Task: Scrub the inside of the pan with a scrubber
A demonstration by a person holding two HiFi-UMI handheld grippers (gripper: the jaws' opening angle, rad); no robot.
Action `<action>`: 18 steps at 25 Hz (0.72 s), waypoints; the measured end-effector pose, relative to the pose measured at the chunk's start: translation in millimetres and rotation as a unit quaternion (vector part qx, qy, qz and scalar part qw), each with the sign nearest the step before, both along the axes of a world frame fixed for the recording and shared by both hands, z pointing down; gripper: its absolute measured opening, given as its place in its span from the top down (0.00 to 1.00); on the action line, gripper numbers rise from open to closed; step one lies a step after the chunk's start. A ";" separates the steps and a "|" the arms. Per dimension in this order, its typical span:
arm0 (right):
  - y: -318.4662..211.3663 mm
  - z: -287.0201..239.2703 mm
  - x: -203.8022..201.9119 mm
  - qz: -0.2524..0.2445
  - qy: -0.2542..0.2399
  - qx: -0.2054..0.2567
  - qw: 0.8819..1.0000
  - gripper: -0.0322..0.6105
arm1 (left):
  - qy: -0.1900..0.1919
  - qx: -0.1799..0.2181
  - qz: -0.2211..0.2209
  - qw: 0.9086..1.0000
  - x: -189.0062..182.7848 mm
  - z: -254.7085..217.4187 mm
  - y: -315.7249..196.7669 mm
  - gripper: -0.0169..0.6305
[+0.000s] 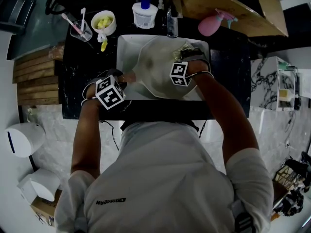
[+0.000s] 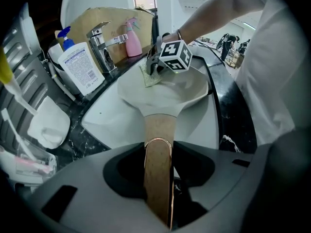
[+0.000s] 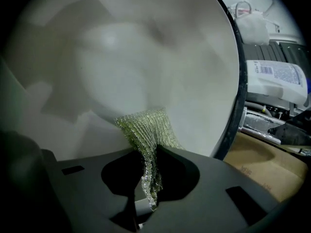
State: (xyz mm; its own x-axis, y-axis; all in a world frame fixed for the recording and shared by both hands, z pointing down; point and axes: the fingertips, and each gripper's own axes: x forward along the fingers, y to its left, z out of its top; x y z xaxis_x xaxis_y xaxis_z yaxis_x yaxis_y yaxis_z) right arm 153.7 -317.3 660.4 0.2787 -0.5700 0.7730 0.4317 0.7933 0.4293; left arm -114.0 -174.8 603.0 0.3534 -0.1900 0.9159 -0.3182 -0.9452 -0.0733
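Your left gripper (image 2: 160, 178) is clamped on the wooden handle (image 2: 158, 130) of the pan (image 1: 160, 67), which sits tilted over the sink (image 1: 122, 45) at the bench's back edge. Your right gripper (image 3: 150, 178) pinches the soft mesh scrubber (image 3: 146, 127) against the inside wall. The pan looks stiff and probably slippery, so hold it by the handle. The print on the bottle (image 2: 80, 64) is too small to read.

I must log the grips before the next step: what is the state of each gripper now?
Left gripper: closed on the pan handle.
Right gripper: closed on the scrubber.
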 end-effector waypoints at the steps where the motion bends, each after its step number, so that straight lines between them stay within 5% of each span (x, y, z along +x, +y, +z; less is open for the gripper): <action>1: 1.4 0.1 1.5 0.004 0.001 -0.002 1.000 0.83 | 0.000 0.000 0.000 1.000 -0.1 -0.1 -0.2 0.71; 18: 47.0 5.8 25.4 0.104 0.012 -0.078 0.992 0.83 | -0.004 0.006 0.000 1.000 -0.6 1.3 0.3 0.71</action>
State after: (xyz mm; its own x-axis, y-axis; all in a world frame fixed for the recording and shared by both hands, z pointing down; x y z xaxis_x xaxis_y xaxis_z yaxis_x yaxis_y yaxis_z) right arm 179.0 -270.3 666.2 0.3965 -0.3730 0.8389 0.2610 0.9218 0.2865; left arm -114.6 -174.5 604.4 0.3456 -0.2002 0.9168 -0.3166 -0.9446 -0.0869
